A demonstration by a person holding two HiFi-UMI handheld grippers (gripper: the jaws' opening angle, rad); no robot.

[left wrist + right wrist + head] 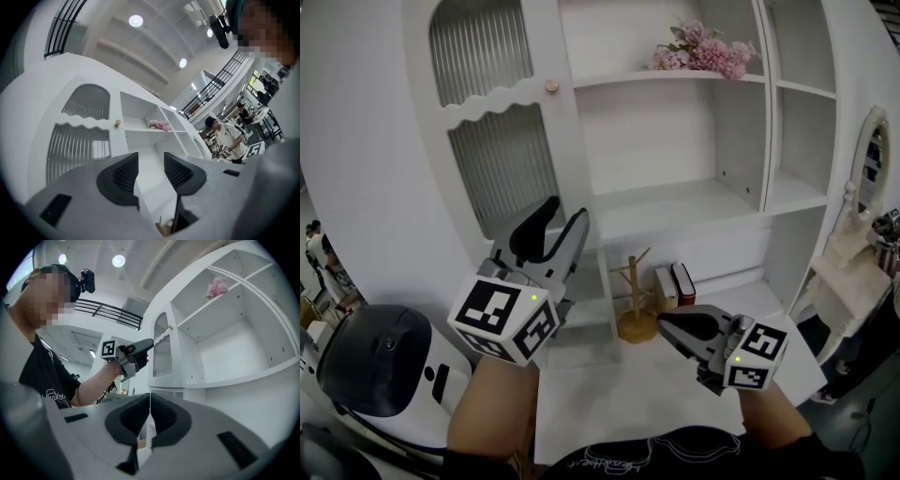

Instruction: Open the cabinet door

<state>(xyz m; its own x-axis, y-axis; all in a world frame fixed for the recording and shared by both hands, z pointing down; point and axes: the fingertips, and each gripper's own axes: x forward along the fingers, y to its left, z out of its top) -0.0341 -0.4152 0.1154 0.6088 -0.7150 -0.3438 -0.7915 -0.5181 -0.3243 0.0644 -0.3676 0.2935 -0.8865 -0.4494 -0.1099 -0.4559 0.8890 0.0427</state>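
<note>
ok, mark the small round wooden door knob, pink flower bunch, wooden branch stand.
small round wooden door knob (551, 86), head view, round face.
pink flower bunch (705, 52), head view, middle blooms.
wooden branch stand (636, 326), head view, round base.

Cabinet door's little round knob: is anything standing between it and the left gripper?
Nothing visible is in the way. The left gripper, jaws apart and empty, hangs in open air below the small round wooden knob on the white ribbed-glass cabinet door.
</note>
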